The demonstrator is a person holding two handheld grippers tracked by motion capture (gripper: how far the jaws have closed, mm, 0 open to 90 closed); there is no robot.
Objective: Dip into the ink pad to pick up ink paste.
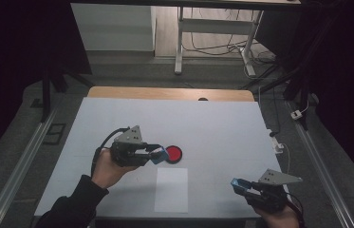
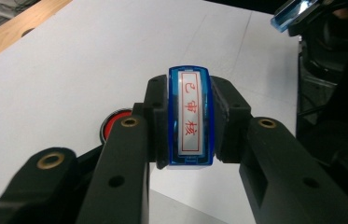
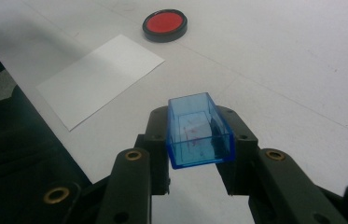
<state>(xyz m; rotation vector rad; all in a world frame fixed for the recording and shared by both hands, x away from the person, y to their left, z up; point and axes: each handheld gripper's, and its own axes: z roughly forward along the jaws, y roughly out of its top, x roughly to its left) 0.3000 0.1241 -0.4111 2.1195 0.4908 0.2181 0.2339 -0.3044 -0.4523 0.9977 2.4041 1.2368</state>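
My left gripper [image 2: 190,116] is shut on a blue stamp [image 2: 190,119] whose white face bears red characters; in the high view this left gripper [image 1: 156,154] hovers just left of the red ink pad [image 1: 174,153]. The ink pad [image 2: 114,122] peeks out behind the left jaw. My right gripper [image 3: 199,135] is shut on the stamp's clear blue cap [image 3: 198,130], held with its hollow side facing the camera. In the high view the right gripper [image 1: 241,185] sits near the table's front right with the cap [image 1: 239,184] at its tip. A white sheet of paper [image 1: 172,189] lies between the two hands.
The white table top [image 1: 212,128] carries the round red ink pad [image 3: 164,23] and the paper [image 3: 99,77]. A wooden strip [image 1: 170,93] runs along the far edge. A desk frame and cables stand on the floor beyond.
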